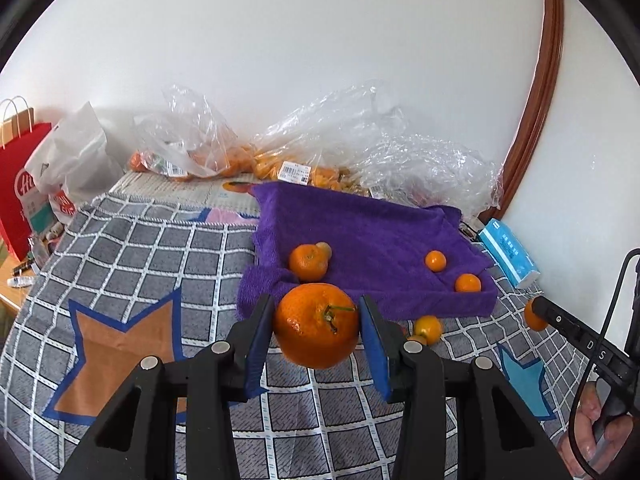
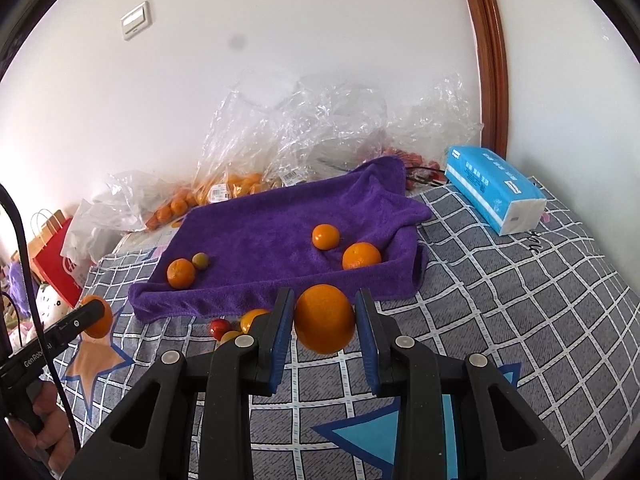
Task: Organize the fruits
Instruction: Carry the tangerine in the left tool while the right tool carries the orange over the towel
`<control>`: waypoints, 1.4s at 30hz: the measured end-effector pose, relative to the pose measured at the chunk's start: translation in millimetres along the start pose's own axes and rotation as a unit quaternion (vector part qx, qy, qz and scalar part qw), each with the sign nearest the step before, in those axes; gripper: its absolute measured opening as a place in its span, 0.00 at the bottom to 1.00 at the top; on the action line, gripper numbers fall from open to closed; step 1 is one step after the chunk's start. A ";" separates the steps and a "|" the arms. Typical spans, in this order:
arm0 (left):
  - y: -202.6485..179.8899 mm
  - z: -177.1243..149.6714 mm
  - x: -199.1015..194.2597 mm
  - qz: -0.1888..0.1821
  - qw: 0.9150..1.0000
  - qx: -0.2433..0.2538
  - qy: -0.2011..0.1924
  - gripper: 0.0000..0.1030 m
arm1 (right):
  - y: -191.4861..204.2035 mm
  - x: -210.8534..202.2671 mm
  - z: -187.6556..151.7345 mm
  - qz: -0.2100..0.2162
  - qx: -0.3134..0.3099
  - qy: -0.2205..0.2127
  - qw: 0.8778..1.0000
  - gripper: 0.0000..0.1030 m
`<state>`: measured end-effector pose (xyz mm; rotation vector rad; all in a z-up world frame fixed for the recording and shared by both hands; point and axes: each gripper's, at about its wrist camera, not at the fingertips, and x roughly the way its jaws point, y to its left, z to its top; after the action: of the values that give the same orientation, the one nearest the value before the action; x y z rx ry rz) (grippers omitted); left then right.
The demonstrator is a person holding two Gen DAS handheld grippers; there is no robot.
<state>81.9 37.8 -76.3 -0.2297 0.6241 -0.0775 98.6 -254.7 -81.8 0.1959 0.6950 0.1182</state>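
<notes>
My left gripper (image 1: 317,322) is shut on a large stemmed orange (image 1: 316,326), held above the checked cloth in front of the purple towel tray (image 1: 372,232). My right gripper (image 2: 325,320) is shut on a smooth orange (image 2: 325,319), also just in front of the tray (image 2: 280,220). On the towel lie an orange (image 2: 181,273) with a small greenish fruit (image 2: 200,260) at the left, and two oranges (image 2: 326,236) (image 2: 361,255) at the right. A small orange fruit (image 2: 252,319) and a red one (image 2: 220,327) lie on the cloth by the tray's front edge.
Clear plastic bags of fruit (image 1: 288,168) lie against the wall behind the tray. A blue tissue pack (image 2: 494,190) lies at the right. A red paper bag (image 1: 18,184) and a white bag (image 1: 76,156) stand at the left. The checked cloth (image 1: 160,248) covers the surface.
</notes>
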 end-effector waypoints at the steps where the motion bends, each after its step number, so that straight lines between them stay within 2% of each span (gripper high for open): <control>1: -1.1 1.9 -1.2 0.000 1.000 0.001 -0.003 0.39 | 0.2 -0.9 1.2 0.001 0.000 -0.001 1.000 0.30; 10: -8.2 13.8 -0.8 0.000 1.000 0.008 0.001 0.39 | -3.1 -6.2 9.3 0.011 0.015 -0.007 1.000 0.30; 31: -11.3 39.2 4.2 0.003 1.000 0.005 0.001 0.39 | 3.4 1.2 31.1 0.003 0.005 -0.016 1.000 0.30; 42: -13.7 50.7 8.7 0.007 1.000 0.009 -0.001 0.39 | 6.2 9.8 43.5 0.013 0.009 -0.016 1.000 0.31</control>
<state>118.7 32.9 -38.2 -0.2075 0.6233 -0.0701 133.9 -253.1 -53.9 0.2233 0.6617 0.1336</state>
